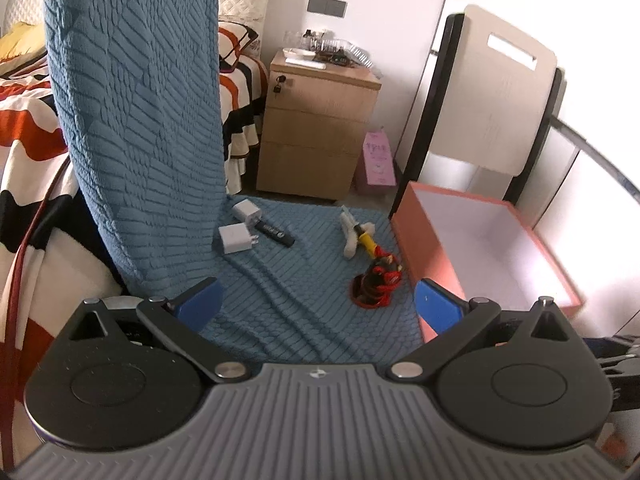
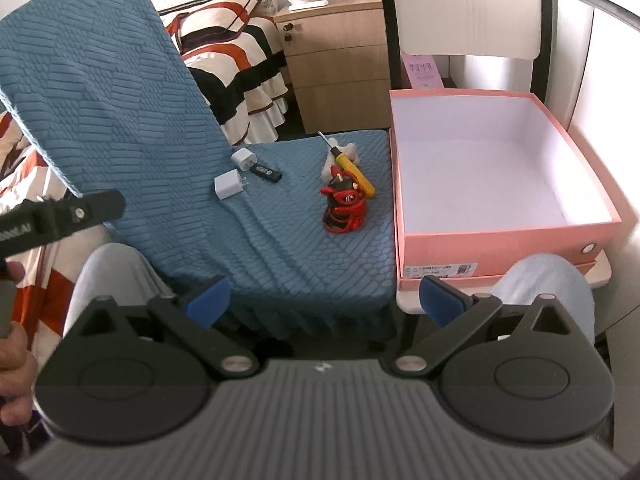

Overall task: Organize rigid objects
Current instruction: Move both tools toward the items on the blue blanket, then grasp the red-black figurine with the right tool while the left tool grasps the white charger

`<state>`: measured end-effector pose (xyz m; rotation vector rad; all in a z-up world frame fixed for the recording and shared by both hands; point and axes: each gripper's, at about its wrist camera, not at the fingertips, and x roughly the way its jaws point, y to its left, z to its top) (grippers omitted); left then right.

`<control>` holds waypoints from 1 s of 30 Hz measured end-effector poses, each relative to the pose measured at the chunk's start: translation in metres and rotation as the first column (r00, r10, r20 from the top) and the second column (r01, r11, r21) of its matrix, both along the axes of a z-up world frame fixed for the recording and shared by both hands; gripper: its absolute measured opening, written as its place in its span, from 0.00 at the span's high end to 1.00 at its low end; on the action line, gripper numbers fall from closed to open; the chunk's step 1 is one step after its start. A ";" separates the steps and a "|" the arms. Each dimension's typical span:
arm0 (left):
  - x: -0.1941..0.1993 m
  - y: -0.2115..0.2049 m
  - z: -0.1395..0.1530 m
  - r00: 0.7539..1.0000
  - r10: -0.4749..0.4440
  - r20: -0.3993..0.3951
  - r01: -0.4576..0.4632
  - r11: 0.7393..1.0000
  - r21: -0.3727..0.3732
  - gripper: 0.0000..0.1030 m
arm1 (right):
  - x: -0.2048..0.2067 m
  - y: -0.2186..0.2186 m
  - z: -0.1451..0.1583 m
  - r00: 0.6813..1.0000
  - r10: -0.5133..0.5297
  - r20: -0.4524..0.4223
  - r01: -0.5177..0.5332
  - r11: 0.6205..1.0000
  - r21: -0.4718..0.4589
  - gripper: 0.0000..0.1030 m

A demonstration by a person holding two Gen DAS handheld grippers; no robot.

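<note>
Claws first: your left claw [image 1: 316, 300] is spread wide with nothing between its blue pads, hovering over the near part of the blue-covered chair seat [image 2: 304, 240]; your right claw [image 2: 325, 295] is spread just as wide and also carries nothing, sitting off the seat's front edge. Items all lie on the seat: two white chargers [image 2: 229, 186] [image 2: 243, 159] close together toward the chair back, with a black stick-shaped device [image 2: 267, 172] touching or just beside the farther charger. Nearer the box side you have a red and black figurine [image 2: 345, 207] upright on its round base, and right behind it a yellow screwdriver [image 2: 355, 174] lying across a white fluffy piece [image 2: 352, 151]; whether figurine and screwdriver touch, cannot tell. Pink box [image 2: 500, 240] is open, white inside, nothing in it, parked on a second chair just beside the seat's right edge. Left wrist view shows the same layout, figurine [image 1: 378, 278] between your pads' line of sight and the box wall [image 1: 424, 256]. Your knees show under the right claw.
</note>
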<state>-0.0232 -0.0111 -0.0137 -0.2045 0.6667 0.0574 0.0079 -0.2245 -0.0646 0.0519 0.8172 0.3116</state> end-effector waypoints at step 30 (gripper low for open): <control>0.110 0.041 -0.115 0.999 0.040 -0.003 -0.040 0.999 0.018 0.00 | 0.060 0.025 -0.063 0.995 0.010 0.103 -0.010 1.000 -0.002 0.04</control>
